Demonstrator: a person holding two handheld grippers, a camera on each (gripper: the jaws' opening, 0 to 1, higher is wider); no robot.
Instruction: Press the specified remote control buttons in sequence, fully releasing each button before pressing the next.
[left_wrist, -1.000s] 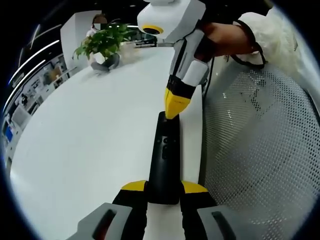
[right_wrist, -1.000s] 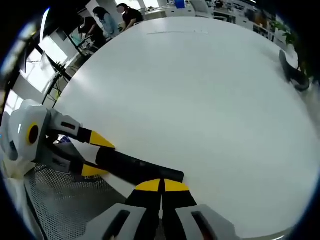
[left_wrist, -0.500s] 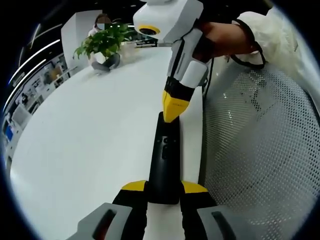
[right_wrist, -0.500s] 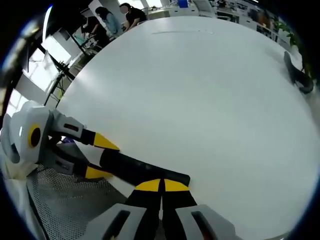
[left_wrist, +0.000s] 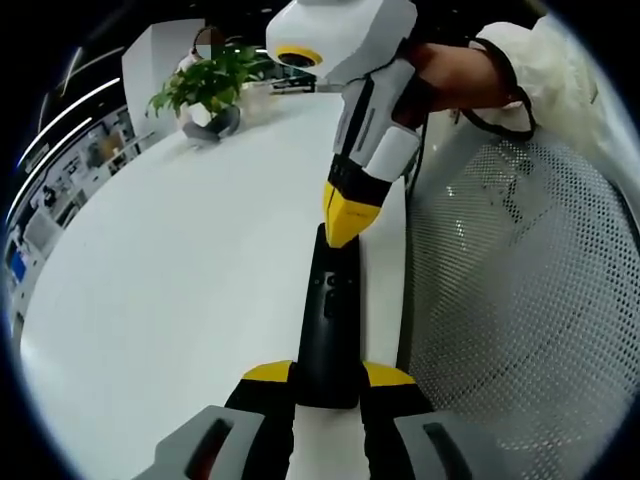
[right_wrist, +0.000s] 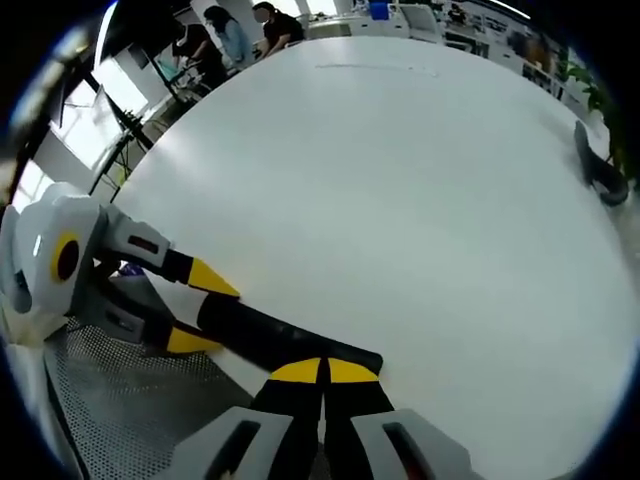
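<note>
Left gripper (left_wrist: 328, 385) clamps the remote (left_wrist: 328, 320) at the table (left_wrist: 180, 270) edge; right gripper (right_wrist: 322, 372) closed

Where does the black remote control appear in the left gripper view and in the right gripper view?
Left gripper view: the black remote control runs up the centre from the left gripper toward the right gripper.
Right gripper view: it lies lower left, slanting.
Shared landmark: the white table, whose edge it lies beside.

Black remote (left_wrist: 328, 320); white table (left_wrist: 180, 260); yellow-tipped tongs (left_wrist: 326, 373); green plant (left_wrist: 205, 82).
</note>
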